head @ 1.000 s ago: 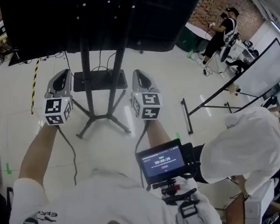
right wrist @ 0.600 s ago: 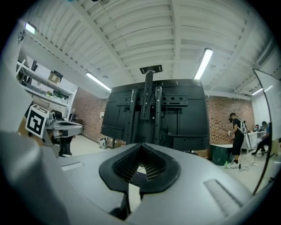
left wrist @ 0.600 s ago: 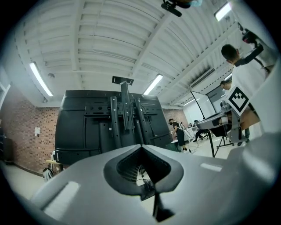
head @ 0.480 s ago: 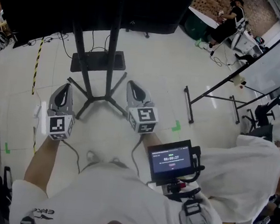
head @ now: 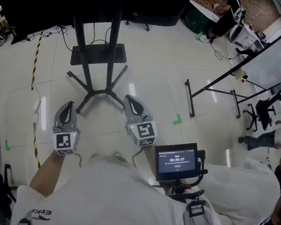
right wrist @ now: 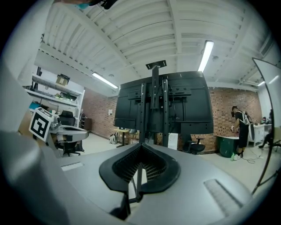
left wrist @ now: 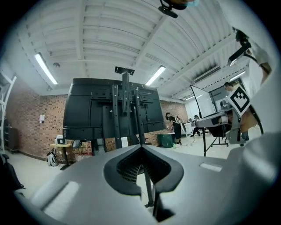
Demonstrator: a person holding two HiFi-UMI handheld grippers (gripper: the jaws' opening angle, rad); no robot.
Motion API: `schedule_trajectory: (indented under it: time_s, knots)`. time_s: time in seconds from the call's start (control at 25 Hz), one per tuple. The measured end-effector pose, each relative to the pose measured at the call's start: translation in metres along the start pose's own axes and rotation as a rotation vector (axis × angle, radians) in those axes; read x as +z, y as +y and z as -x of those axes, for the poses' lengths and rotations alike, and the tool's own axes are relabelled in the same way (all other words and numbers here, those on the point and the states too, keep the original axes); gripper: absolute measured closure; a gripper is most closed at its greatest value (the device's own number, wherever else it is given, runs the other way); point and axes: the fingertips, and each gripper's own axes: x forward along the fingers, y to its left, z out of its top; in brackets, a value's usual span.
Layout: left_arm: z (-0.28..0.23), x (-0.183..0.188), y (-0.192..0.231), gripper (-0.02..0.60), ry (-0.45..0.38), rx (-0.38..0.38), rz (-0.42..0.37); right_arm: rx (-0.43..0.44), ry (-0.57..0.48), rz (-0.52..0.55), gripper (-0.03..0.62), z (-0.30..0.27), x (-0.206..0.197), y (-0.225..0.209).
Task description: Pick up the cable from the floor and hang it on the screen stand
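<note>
- Cable (head: 35,65), as I am judging it, is the yellow-and-black striped line that is lying on the floor (head: 150,61), left of the screen stand (head: 113,47) and well apart from both claws.
- A small white block (head: 36,106) is sitting along its run; whether the two are joined I cannot tell.
- The left gripper (head: 68,105) is hovering over the tiles with its jaws pressed together and nothing between them.
- The right gripper (head: 130,99) is doing the same near the stand's feet, jaws together and empty.
- The cable is looking thin, limp and light, so it is probably going to sag and trail from wherever it is lifted rather than keep its shape.
- Taking hold near the middle of the straight stretch is looking wisest, so that both tails are hanging evenly once it is draped over the stand.
- A line lying this flat on smooth tile is likely asking for jaws opened wide and brought straight down, since a shallow pinch is risking a slip.
</note>
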Motion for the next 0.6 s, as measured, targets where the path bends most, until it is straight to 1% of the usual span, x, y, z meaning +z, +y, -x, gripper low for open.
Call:
schedule_trajectory:
  time_s: [0.16, 0.24, 0.4, 0.52, 0.6]
  knots:
    - [0.017, -0.028, 0.002, 0.58, 0.047, -0.003, -0.028, 0.033, 0.006, -0.023, 0.58, 0.007, -0.021, 0.024]
    - [0.026, -0.042, -0.002, 0.58, 0.071, -0.012, -0.029, 0.048, 0.022, -0.043, 0.58, 0.012, -0.034, 0.036]
    - [0.043, -0.053, -0.015, 0.58, 0.091, -0.036, -0.035, 0.07, 0.044, -0.052, 0.58, 0.022, -0.05, 0.052]
    - [0.052, -0.051, -0.035, 0.58, 0.083, -0.057, -0.039, 0.068, 0.074, -0.071, 0.58, 0.034, -0.063, 0.052]
    - [0.055, -0.056, -0.048, 0.58, 0.095, -0.081, -0.046, 0.063, 0.086, -0.078, 0.582, 0.04, -0.071, 0.049]
